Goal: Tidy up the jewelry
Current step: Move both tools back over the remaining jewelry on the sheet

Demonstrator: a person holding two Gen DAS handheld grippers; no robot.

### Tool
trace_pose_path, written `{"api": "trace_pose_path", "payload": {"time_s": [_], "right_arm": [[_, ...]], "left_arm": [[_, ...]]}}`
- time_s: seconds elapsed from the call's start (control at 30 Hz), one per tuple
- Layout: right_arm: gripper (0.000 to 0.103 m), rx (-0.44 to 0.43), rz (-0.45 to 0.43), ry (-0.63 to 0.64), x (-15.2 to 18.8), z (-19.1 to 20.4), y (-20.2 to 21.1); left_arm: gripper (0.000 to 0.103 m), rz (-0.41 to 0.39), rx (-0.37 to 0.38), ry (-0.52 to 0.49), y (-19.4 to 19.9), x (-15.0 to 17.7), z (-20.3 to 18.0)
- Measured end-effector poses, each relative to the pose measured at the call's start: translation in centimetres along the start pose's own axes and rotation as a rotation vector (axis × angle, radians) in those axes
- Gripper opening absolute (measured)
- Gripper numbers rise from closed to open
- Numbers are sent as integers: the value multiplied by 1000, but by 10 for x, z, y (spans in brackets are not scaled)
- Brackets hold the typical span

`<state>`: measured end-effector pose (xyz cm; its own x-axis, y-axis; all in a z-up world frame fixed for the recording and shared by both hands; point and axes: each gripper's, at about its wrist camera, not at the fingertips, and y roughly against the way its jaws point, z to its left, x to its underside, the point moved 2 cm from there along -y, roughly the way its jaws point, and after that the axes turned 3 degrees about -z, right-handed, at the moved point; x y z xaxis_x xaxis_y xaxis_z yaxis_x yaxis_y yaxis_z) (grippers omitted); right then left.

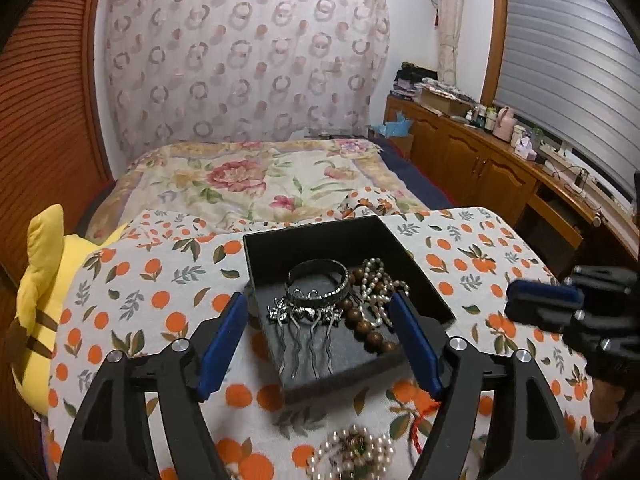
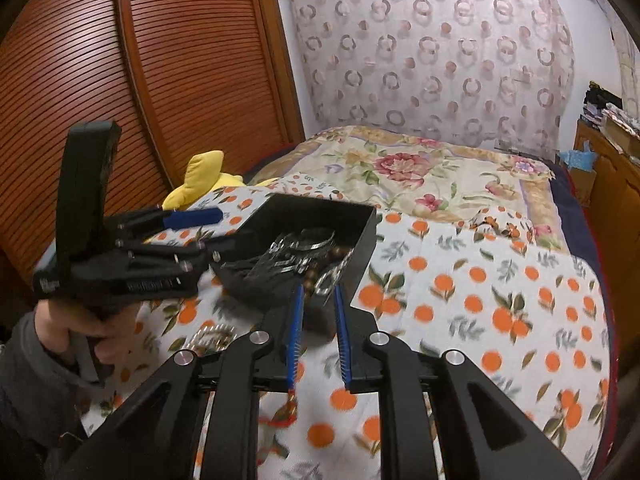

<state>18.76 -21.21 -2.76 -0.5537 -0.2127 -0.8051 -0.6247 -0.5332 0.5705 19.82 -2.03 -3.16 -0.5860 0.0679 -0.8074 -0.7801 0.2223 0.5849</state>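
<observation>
Our left gripper (image 1: pixel 320 316) spread around the black box (image 1: pixel 416 276).
Only its view shows the pearl brooch (image 1: pixel 352 454); our right gripper (image 2: pixel 318 312) stands narrowly parted, empty.

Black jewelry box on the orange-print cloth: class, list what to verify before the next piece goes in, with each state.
1. Black open-topped jewelry box sits flat on the cloth: ok.
2. Left tool open, straddling the box's near end: ok.
3. Right tool empty: cannot tell, blurred.
4. Pearl-and-green beaded piece remains outside: not ok.
5. Silver hair comb inside: ok.
</observation>
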Motion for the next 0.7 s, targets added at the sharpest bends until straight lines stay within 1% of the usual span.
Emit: {"api": "trace_pose_path", "payload": {"time_s": [0.1, 0.17, 0.23, 0.27, 0.3, 0.33, 0.37, 0.4, 0.5, 0.7], "right_arm": [[18, -8, 7, 6, 15, 7, 4], [19, -16, 17, 9, 24, 10, 4], [22, -24, 26, 7, 32, 11, 4], [27, -22, 35, 10, 36, 12, 2], [30, -18, 43, 16, 38, 11, 0], [30, -11, 57, 25, 41, 12, -4], [30, -7, 67, 31, 42, 12, -8], [30, -3, 86, 36, 46, 11, -13], [30, 3, 135, 52, 53, 13, -26], [30, -3, 208, 108, 64, 24, -43]], "left_arm": [[77, 0, -3, -9, 9, 6, -1], [77, -1, -6, -20, 16, 10, -1], [78, 3, -6, -26, 22, 16, -1], [78, 6, -7, -28, 25, 20, 0], [78, 11, -8, -29, 27, 24, 0], [80, 18, -9, -31, 29, 29, 2], [87, 23, -11, -31, 30, 34, 4], [90, 24, -12, -30, 33, 39, 6], [90, 40, -10, -27, 36, 52, 13], [90, 109, -20, -29, 37, 80, 24]]}}
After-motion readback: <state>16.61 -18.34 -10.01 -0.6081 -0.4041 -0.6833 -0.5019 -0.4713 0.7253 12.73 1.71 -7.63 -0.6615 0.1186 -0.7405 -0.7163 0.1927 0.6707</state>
